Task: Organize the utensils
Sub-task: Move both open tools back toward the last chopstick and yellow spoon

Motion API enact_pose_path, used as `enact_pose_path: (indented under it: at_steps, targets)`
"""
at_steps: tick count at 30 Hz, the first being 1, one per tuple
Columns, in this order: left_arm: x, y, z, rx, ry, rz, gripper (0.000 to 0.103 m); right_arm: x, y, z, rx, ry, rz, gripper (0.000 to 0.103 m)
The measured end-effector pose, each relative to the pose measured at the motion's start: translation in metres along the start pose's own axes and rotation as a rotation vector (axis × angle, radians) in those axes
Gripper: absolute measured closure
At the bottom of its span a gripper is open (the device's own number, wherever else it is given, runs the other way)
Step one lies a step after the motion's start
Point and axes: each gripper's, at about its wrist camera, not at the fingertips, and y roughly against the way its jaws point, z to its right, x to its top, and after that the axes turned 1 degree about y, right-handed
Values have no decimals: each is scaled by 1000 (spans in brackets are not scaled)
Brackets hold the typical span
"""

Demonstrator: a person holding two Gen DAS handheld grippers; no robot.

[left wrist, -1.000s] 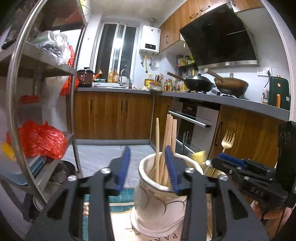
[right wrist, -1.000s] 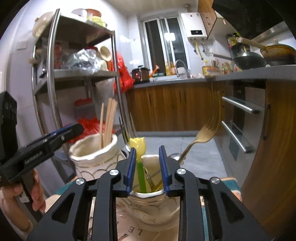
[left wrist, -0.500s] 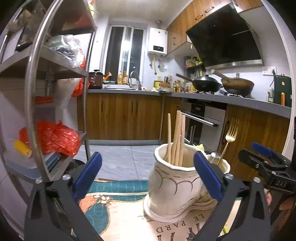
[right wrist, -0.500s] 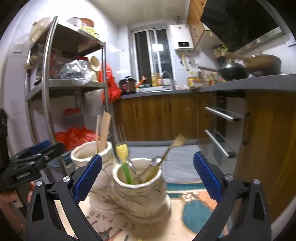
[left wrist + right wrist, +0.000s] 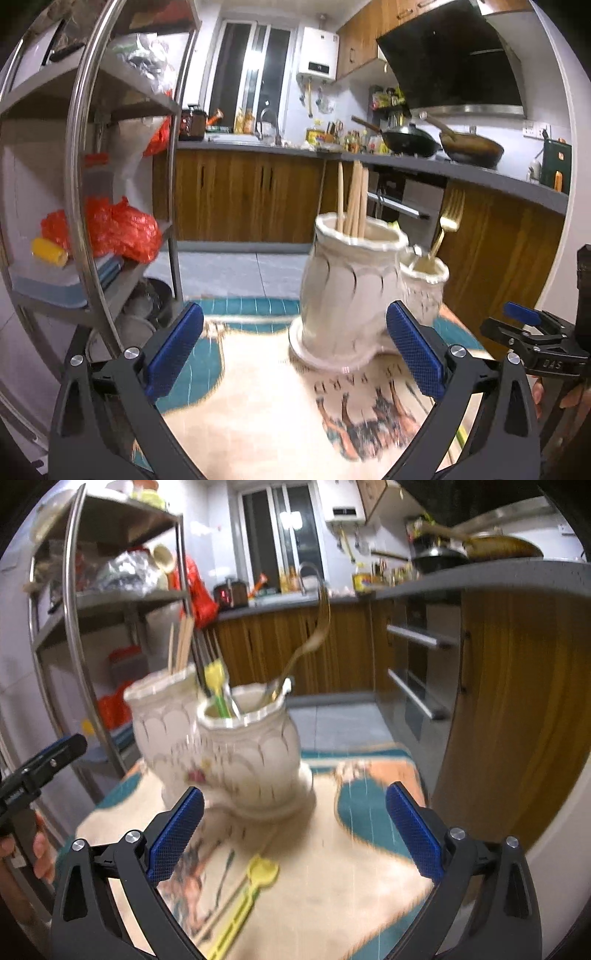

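Two white ceramic holders stand on a patterned mat. The taller holder (image 5: 347, 291) holds wooden chopsticks (image 5: 352, 199); it also shows in the right wrist view (image 5: 162, 720). The shorter holder (image 5: 255, 760) holds a gold fork (image 5: 310, 642), a yellow-green spoon (image 5: 216, 686) and other utensils. A yellow spoon (image 5: 255, 882) lies on the mat (image 5: 332, 867) in front of it. My left gripper (image 5: 295, 350) is open and empty, back from the taller holder. My right gripper (image 5: 295, 830) is open and empty, back from the shorter holder.
A steel shelf rack (image 5: 85, 184) with red bags stands on the left. Wooden kitchen cabinets (image 5: 251, 199) and an oven (image 5: 417, 675) lie behind and to the right. The other gripper shows at each view's edge (image 5: 532, 343).
Both grippers have opened from narrow to wide and drawn back from the holders. The yellow spoon on the mat has come into the right wrist view.
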Motion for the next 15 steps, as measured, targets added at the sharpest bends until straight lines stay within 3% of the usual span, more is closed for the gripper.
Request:
enact_pose_path:
  at_steps: [7, 15]
  targets:
    - [-30, 0, 8, -16, -34, -100, 5, -26, -1, -10, -13, 39, -114, 5]
    - [-48, -2, 13, -33, -54, -153, 6, -49, -9, -19, -68, 62, -255, 5]
